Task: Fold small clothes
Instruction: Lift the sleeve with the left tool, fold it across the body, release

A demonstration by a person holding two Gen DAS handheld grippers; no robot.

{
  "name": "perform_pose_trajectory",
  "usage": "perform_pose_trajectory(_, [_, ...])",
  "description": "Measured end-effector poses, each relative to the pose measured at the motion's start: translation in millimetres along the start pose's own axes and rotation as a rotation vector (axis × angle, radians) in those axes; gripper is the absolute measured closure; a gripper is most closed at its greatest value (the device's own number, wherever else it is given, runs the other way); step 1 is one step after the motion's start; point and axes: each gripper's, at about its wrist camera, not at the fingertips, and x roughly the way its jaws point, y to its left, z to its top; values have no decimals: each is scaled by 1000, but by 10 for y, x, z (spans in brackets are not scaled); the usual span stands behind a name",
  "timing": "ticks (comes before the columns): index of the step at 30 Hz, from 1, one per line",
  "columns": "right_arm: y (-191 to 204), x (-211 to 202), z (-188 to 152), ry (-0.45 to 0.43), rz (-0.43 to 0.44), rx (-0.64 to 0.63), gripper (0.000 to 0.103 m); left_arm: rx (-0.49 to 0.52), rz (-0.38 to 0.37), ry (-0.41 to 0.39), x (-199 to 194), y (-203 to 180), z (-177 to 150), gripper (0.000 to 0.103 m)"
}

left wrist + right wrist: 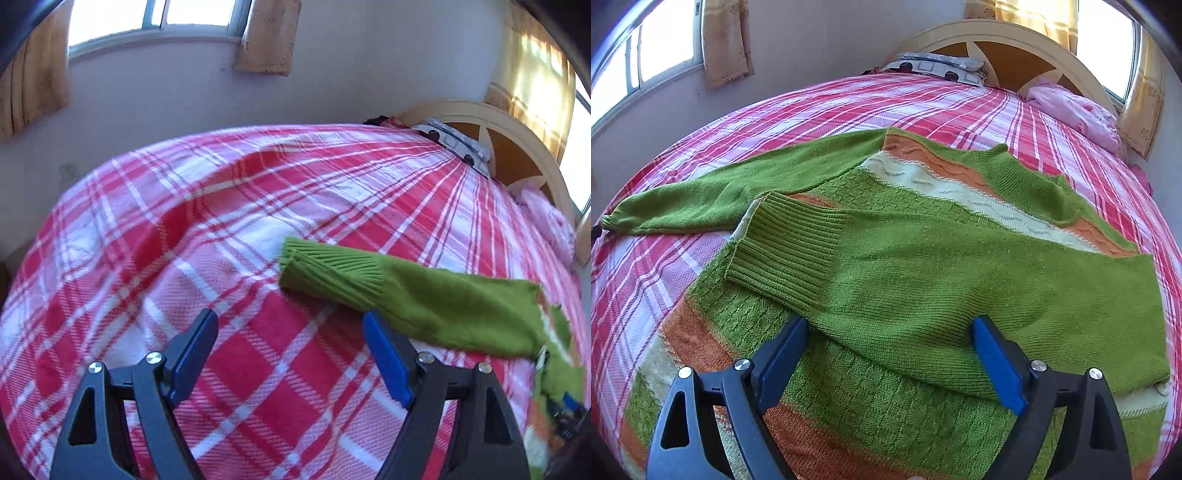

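The sweater [923, 229] – green knit with orange and cream bands – lies flat on the bed [812, 110], which is covered by a red, pink and white plaid blanket. One sleeve [942, 280] is folded across the body of the garment, its ribbed cuff [783, 254] resting on the torso panel. The other sleeve [424, 295] extends outward onto the blanket, away from the body.

Right gripper [890, 354]: the fingers are spread wide and hold nothing. They hover just above the folded sleeve, one blue pad on each side of it; whether the pads touch the knit cannot be told.

Left gripper [290, 350]: the fingers are spread wide and empty, positioned over bare blanket. The extended sleeve lies just beside the right-hand finger [388, 362], its cuff pointing across the bed.

At the head of the bed stand a cream headboard [997, 33], a patterned pillow [942, 68] and a pink pillow [1075, 110].
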Motion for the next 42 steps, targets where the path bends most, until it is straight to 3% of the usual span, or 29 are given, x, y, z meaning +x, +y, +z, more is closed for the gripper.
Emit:
perform_pose_trajectory(5, [-1, -7, 4, -5, -4, 2, 12, -105, -87, 19, 93, -52, 42, 35])
perform_pose_trajectory(11, [2, -3, 9, -7, -7, 1, 12, -211, -160, 7, 144, -74, 65, 37])
perform_pose_trajectory(17, [3, -4, 15, -9, -12, 0, 12, -259, -154, -2, 334, -40, 161, 40])
perform_pose_trajectory(19, [4, -4, 14, -9, -12, 0, 12, -274, -156, 3, 422, 2, 196, 54])
perform_pose_trajectory(22, [4, -2, 13, -9, -12, 0, 12, -287, -183, 17, 489, 70, 223, 97])
perform_pose_trajectory(29, [4, 0, 14, -10, -12, 0, 12, -263, -239, -85, 192, 42, 346, 97])
perform_pose_trajectory(34, [-1, -1, 22, -12, -10, 5, 12, -243, -333, -156, -127, -119, 528, 98])
perform_pose_trajectory(42, [-34, -7, 28, -20, 6, 22, 12, -109, -491, -206, -530, -732, 728, 98])
